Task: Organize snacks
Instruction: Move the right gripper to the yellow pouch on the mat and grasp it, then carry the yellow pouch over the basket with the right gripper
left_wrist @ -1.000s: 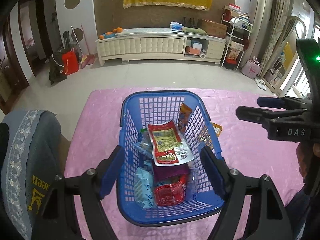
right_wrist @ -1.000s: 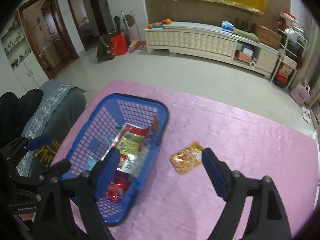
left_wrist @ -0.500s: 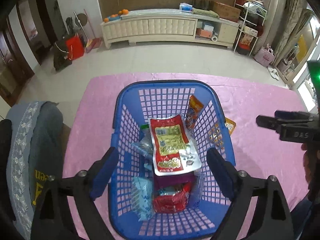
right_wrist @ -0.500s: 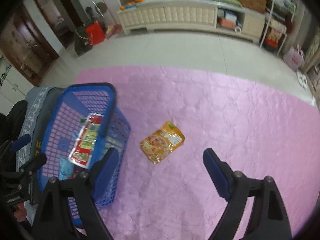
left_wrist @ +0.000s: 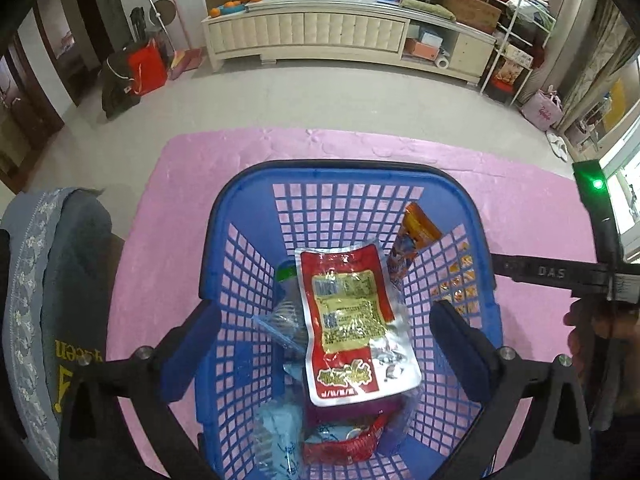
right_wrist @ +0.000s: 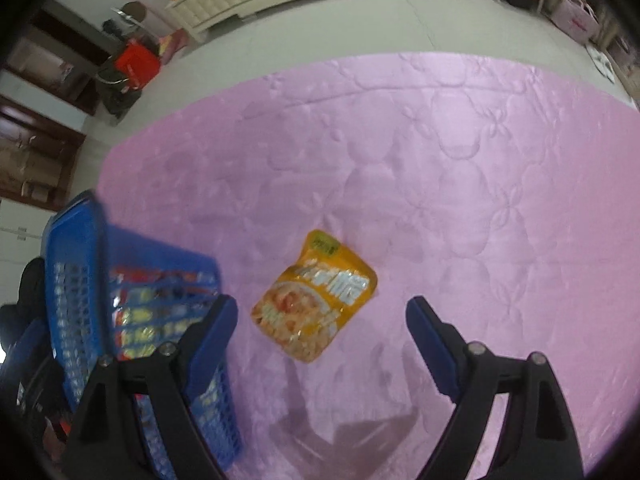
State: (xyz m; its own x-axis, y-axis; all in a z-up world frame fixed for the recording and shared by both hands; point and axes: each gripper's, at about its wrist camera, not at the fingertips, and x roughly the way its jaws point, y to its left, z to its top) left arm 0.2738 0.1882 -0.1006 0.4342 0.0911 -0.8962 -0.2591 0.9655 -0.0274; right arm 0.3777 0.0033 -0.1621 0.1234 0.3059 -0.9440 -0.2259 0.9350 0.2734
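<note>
A blue plastic basket (left_wrist: 348,178) stands on the pink tablecloth (left_wrist: 180,184) and holds several snack packets, a red and silver pouch (left_wrist: 352,324) on top. My left gripper (left_wrist: 332,340) is open and empty, hovering over the basket. An orange-yellow snack pouch (right_wrist: 316,300) lies flat on the cloth just right of the basket (right_wrist: 76,256). My right gripper (right_wrist: 322,320) is open and empty, just above and slightly in front of that pouch, its fingers either side. The right gripper also shows at the right edge of the left wrist view (left_wrist: 560,272).
A chair back with a grey-blue cover (left_wrist: 44,300) stands at the table's left edge. Beyond the table lie a tiled floor, a long white cabinet (left_wrist: 332,36) and a red bag (left_wrist: 146,68). Pink cloth (right_wrist: 480,168) stretches to the right of the pouch.
My right gripper has swung right and down, from beside the basket to over the orange-yellow pouch. My left gripper has shifted a little farther over the basket. Both stay open.
</note>
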